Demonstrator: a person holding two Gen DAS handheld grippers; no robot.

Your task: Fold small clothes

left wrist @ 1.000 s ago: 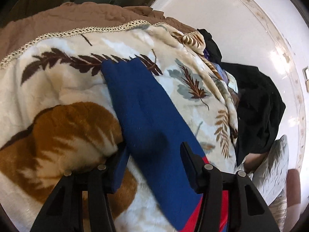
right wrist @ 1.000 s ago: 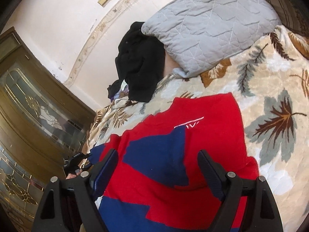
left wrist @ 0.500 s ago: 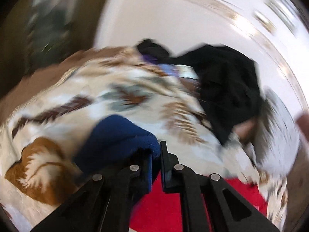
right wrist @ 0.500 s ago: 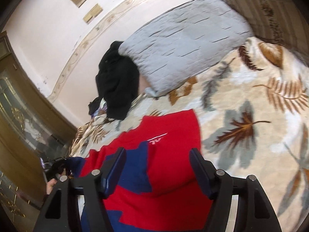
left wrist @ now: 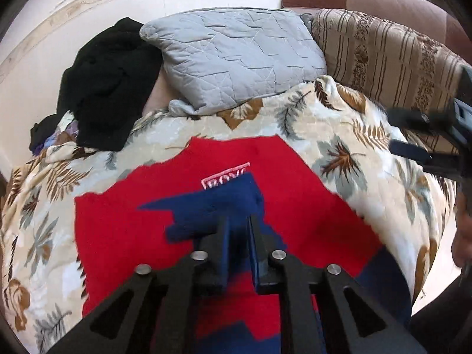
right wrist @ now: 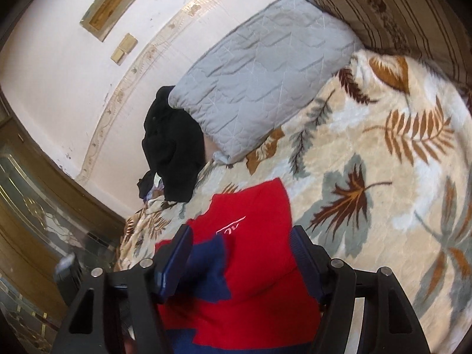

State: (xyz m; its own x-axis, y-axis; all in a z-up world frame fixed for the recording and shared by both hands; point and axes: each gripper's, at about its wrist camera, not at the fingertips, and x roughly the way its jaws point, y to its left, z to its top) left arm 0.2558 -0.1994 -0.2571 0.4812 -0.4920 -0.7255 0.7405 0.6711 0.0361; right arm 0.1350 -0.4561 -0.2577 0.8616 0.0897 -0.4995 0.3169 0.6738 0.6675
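Between the left gripper's nearly closed fingers sits the blue sleeve of a red and blue sweater; its jaws have just been opening a touch, yet cloth is still pinched in the narrow gap, the sleeve drawn across the red chest and partly covering the white logo. Nearest the right wrist camera, the right gripper stands well open above the same garment, gripping nothing, its jaws having just been narrowing. The sweater lies flat on a leaf-patterned blanket spread over a bed. It looks like thick, soft knit: light, limp, likely to sag and slide off a loose pinch, so cuffs, hem corners and shoulder seams seem the best holds. Farther back rest a grey quilted pillow, a striped cushion and a heap of black clothing. The sweater's hem and lower half are cut off below both views, the other sleeve cannot be made out, and the logo's lettering is only partly readable.
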